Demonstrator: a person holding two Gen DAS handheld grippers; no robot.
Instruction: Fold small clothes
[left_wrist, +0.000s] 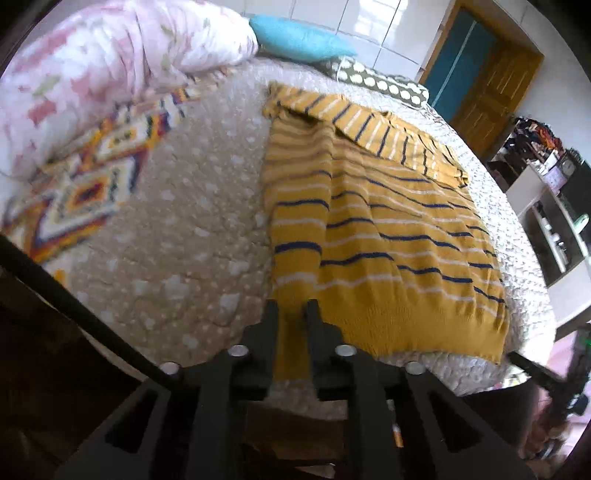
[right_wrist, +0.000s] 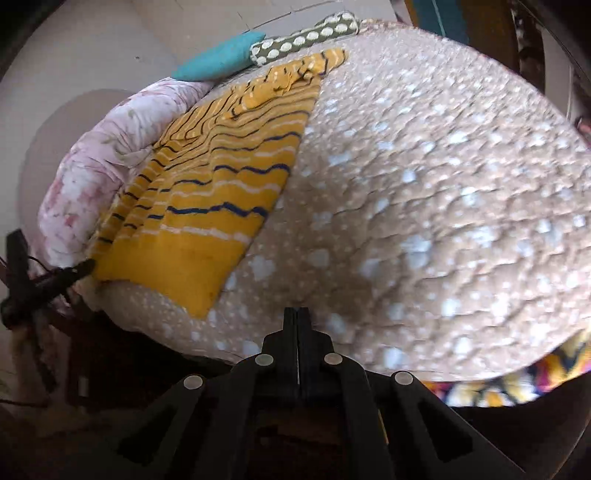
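A yellow sweater with navy and white stripes lies partly folded on the bed, a sleeve laid over its left side. My left gripper straddles the cuff end of that sleeve at the near edge, fingers narrowly apart with the knit between them. In the right wrist view the sweater lies to the left. My right gripper is shut and empty over the bare quilt, right of the sweater's hem. The left gripper shows as a black tip at the sweater's near left corner.
A beige spotted quilt covers the bed. A pink floral duvet, a patterned blanket, a teal pillow and a dotted pillow lie at the far side. A wooden door and shelves stand right.
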